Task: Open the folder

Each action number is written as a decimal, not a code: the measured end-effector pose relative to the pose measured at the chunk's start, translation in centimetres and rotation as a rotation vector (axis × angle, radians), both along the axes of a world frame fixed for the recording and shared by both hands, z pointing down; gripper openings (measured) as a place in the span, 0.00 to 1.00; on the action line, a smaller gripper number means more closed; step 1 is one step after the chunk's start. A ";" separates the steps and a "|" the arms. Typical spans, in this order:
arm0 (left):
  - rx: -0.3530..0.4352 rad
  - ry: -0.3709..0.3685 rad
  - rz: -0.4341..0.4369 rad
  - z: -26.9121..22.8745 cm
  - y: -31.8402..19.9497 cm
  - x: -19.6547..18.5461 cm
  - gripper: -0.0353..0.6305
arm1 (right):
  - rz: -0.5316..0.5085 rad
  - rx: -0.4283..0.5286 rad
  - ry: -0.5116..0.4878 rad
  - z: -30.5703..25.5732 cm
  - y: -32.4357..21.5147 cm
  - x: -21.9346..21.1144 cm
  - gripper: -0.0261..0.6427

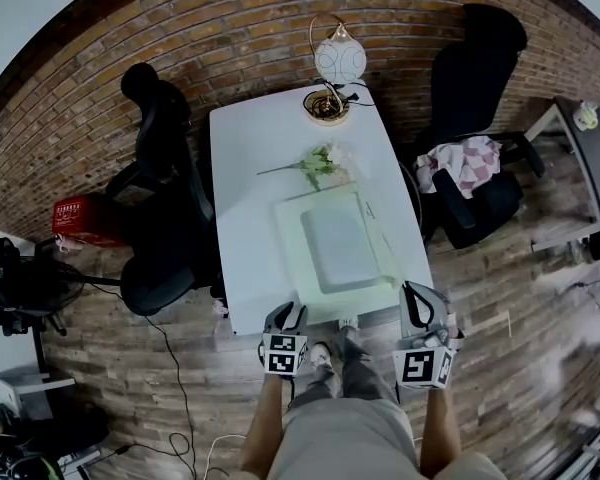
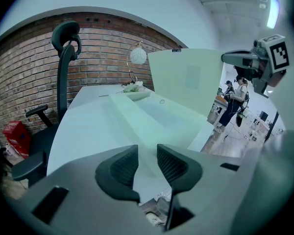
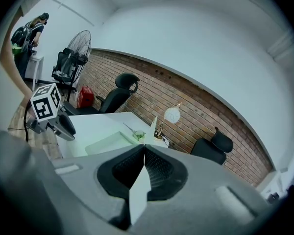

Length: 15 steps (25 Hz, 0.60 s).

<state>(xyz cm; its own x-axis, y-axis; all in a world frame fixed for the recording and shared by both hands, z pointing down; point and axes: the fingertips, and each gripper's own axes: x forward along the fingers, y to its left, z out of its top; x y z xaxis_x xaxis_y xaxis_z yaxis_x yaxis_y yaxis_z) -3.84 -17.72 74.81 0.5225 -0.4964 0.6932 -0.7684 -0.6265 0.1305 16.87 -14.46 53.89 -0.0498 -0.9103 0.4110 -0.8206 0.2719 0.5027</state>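
Observation:
A pale green translucent folder (image 1: 335,243) lies on the white table (image 1: 250,168) near its front edge. Its cover (image 2: 186,80) stands lifted along the right side, nearly upright. My right gripper (image 1: 417,293) is shut on the cover's near edge; in the right gripper view the thin sheet (image 3: 139,195) runs between the closed pads of the right gripper (image 3: 143,155). My left gripper (image 1: 285,315) hovers at the table's front edge, left of the folder. In its own view the left gripper (image 2: 147,163) is open by a narrow gap with nothing between the pads.
A globe lamp (image 1: 338,60) and a flower sprig (image 1: 320,163) sit at the table's far end. Black office chairs stand left (image 1: 165,168) and right (image 1: 480,68). A red box (image 1: 80,218) and a fan (image 1: 20,283) are on the floor at left.

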 end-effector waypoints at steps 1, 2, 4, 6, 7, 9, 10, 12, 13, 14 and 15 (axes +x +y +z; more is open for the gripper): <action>0.000 0.000 0.001 0.0 0.0 0.0 0.23 | 0.011 -0.001 -0.008 0.1 0.1 0.2 0.05; 0.000 -0.001 0.001 0.1 0.0 0.0 0.23 | 0.012 -0.003 -0.003 0.1 0.1 0.4 0.05; 0.000 -0.003 0.001 0.1 0.0 0.0 0.23 | 0.001 -0.002 0.023 -0.1 0.0 0.6 0.05; 0.001 -0.002 0.001 0.1 0.0 0.0 0.23 | -0.009 0.000 0.044 -0.2 0.0 0.7 0.05; 0.000 -0.002 0.001 0.1 0.0 0.0 0.23 | -0.009 0.000 0.045 -0.2 0.0 0.7 0.05; -0.002 -0.003 0.000 0.1 0.0 0.0 0.23 | -0.006 -0.005 0.046 -0.2 0.0 0.8 0.05; -0.002 -0.003 0.000 0.0 0.0 0.0 0.23 | -0.006 -0.008 0.048 -0.3 0.0 0.8 0.05; -0.001 -0.003 -0.001 0.0 -0.1 0.1 0.23 | -0.007 -0.010 0.050 -0.3 -0.1 0.8 0.05; -0.001 -0.003 -0.002 0.0 -0.1 0.0 0.23 | -0.005 -0.010 0.047 -0.3 -0.1 0.8 0.05; -0.001 -0.003 -0.002 0.1 -0.1 0.0 0.23 | 0.000 -0.009 0.039 -0.2 0.0 0.8 0.05; 0.000 -0.002 -0.003 0.0 -0.1 0.0 0.23 | 0.010 -0.006 0.022 0.0 0.1 0.8 0.05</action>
<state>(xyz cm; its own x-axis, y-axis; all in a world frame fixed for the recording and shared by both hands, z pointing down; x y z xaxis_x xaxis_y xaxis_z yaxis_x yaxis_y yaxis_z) -3.85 -17.78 74.86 0.5194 -0.4979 0.6945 -0.7707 -0.6241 0.1289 17.69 -14.41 53.84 -0.0317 -0.9080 0.4178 -0.8118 0.2673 0.5192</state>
